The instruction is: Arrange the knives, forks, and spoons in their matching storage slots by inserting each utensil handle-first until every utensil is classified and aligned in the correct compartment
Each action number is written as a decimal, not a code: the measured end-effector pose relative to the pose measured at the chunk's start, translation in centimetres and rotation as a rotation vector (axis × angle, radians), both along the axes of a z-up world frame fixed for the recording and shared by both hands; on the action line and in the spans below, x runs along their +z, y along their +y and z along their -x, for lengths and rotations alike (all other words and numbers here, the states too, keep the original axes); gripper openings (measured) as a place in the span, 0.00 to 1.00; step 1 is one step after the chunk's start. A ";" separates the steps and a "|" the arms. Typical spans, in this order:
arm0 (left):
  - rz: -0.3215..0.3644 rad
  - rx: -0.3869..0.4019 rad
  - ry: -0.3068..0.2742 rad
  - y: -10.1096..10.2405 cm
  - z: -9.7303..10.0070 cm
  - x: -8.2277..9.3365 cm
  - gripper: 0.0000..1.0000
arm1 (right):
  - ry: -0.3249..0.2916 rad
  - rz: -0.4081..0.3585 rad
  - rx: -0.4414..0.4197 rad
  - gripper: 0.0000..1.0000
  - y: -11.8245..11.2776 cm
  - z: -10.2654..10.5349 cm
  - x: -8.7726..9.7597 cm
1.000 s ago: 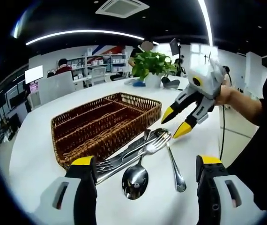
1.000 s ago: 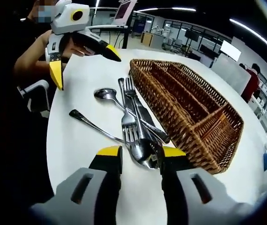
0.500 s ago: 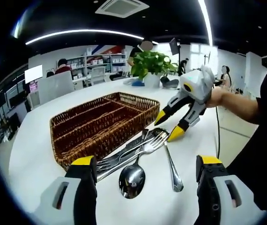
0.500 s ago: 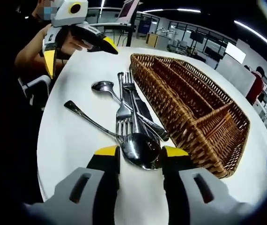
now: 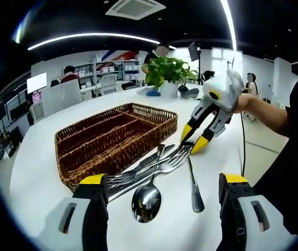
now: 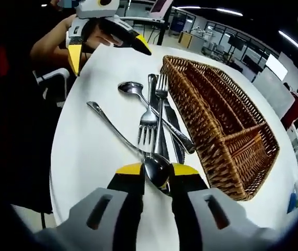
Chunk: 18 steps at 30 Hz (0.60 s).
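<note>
A brown wicker basket [image 5: 112, 137] [image 6: 227, 125] with long compartments lies on the white round table [image 5: 44, 183]. Beside it is a pile of cutlery: forks [image 5: 164, 164] [image 6: 149, 117], a knife [image 6: 176, 137] and a spoon [image 5: 146, 198] [image 6: 130, 86]. A second spoon [image 6: 157, 170] lies across the pile, its handle [image 5: 193, 191] pointing away from the basket. My right gripper [image 6: 157, 171] [image 5: 192, 141] is shut on that spoon's bowl, low over the table. My left gripper [image 5: 163, 180] [image 6: 107, 52] stands wide open short of the pile, holding nothing.
A potted plant [image 5: 169, 73] stands at the table's far side. A chair [image 6: 49, 86] sits by the table edge below the person's arm [image 5: 269, 112]. Office desks, screens and people fill the background.
My right gripper has come down onto the near end of the pile and its jaws have narrowed around the spoon's bowl. The left gripper stays open in about the same place.
</note>
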<state>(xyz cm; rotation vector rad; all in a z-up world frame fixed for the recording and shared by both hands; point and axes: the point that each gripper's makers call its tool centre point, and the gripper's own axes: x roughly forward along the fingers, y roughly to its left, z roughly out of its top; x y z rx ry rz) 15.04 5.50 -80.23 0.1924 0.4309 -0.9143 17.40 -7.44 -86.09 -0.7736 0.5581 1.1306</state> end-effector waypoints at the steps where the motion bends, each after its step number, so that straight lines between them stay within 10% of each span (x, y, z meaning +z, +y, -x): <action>1: 0.000 -0.001 -0.001 0.0 0.0 0.0 0.89 | -0.004 0.012 0.012 0.15 -0.1 0.2 0.1; 18: -0.003 0.008 -0.011 0.3 0.0 0.3 0.89 | -0.094 0.114 0.142 0.02 -1.0 -0.6 0.8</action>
